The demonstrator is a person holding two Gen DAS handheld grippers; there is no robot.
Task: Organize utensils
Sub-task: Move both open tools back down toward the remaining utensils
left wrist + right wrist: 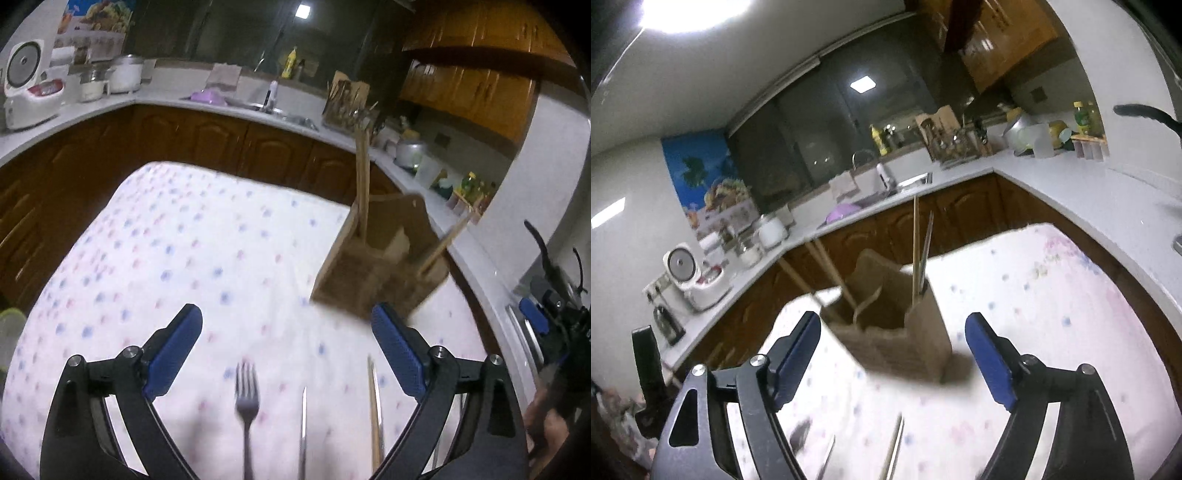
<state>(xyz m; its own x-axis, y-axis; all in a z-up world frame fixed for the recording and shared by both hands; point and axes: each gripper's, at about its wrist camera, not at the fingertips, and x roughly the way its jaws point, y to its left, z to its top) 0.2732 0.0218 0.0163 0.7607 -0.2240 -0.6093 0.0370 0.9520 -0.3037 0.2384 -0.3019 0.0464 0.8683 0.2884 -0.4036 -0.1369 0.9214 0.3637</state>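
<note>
A wooden utensil holder (pixel 373 273) stands on the table with the dotted white cloth (pixel 184 240); chopsticks (pixel 362 177) stick up out of it. It also shows in the right wrist view (pixel 897 332) with chopsticks (pixel 916 251) in its compartments. A metal fork (pixel 246 402), a thin metal utensil (pixel 303 432) and a chopstick (pixel 375 410) lie on the cloth between my left gripper's fingers. My left gripper (pixel 286 325) is open and empty above them. My right gripper (pixel 892 332) is open and empty, just before the holder. Utensil tips (pixel 894 450) lie below it.
A white kitchen counter (pixel 110 107) wraps around behind the table, with a rice cooker (pixel 29 92), pots (pixel 125 74), a sink (pixel 273 107), a dish rack (pixel 347 107) and jars. Brown cabinets (pixel 221 140) stand beyond the table's far edge. My right gripper appears at the right in the left wrist view (pixel 554 325).
</note>
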